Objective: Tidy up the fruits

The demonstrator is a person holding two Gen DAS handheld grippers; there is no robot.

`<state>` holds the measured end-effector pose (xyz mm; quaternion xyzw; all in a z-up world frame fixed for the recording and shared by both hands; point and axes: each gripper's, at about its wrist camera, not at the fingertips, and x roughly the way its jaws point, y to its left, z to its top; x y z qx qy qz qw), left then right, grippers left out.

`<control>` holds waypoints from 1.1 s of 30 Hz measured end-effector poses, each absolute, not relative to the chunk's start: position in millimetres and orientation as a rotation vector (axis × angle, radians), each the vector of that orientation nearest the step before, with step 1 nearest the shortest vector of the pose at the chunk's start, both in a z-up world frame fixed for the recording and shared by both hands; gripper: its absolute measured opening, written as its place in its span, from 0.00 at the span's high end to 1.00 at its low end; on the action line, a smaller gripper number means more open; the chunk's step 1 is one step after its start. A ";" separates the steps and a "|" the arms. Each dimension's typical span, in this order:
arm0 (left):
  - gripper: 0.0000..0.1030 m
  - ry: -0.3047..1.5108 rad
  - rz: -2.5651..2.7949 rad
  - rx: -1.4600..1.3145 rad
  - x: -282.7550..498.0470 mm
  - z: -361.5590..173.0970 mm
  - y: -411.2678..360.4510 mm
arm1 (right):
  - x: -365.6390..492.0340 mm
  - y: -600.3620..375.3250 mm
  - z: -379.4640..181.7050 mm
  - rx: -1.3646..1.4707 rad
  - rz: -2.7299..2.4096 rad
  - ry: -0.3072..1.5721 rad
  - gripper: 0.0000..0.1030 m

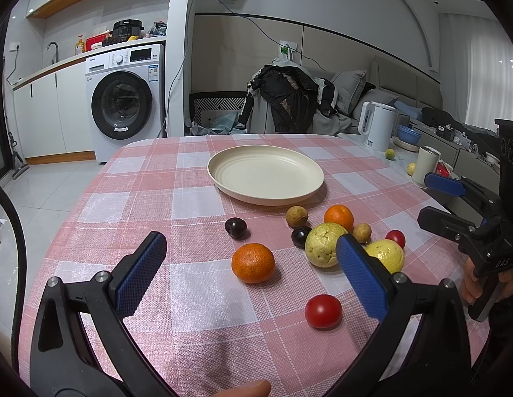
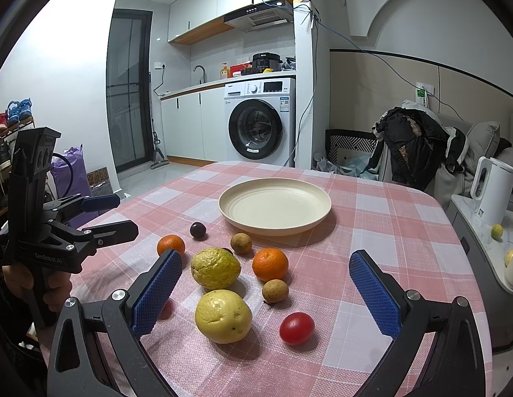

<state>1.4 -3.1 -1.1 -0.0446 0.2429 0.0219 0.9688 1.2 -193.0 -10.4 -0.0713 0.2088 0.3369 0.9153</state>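
Plate (image 2: 275,210): cream, round, upright on the pink checked tablecloth (image 2: 372,218), holding nothing.

Fruit, all on the cloth just in front of the plate:
- Two guavas, nearer (image 2: 223,316) and farther (image 2: 215,268), each with its long axis roughly level, across the right wrist view.
- Two tangerines (image 2: 270,264) (image 2: 170,244).
- Two longans (image 2: 275,290) (image 2: 241,242).
- Two cherry tomatoes; the nearer (image 2: 296,328) is oval, its long axis tilted up to the right, the other (image 1: 323,311) sits apart.
- Two dark plums (image 1: 235,227) (image 1: 301,236).

Left gripper (image 1: 251,261): released, jaws wide, above the cloth.

Right gripper (image 2: 265,281): released, jaws wide, above the guavas.
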 end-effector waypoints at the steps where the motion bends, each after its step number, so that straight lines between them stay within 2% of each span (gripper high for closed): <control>1: 0.01 0.491 0.044 -0.090 1.3 -1.1 -3.1 | 1.3 -192.5 -10.7 -0.147 0.694 0.429 0.00; 23: 0.01 0.491 0.043 -0.081 0.0 0.1 -3.6 | 1.9 -188.6 -14.0 -0.147 0.673 0.442 0.00; 33: 0.01 0.466 0.056 -0.064 -3.7 1.5 -7.6 | 11.7 -187.6 -15.0 -0.181 0.626 0.556 0.01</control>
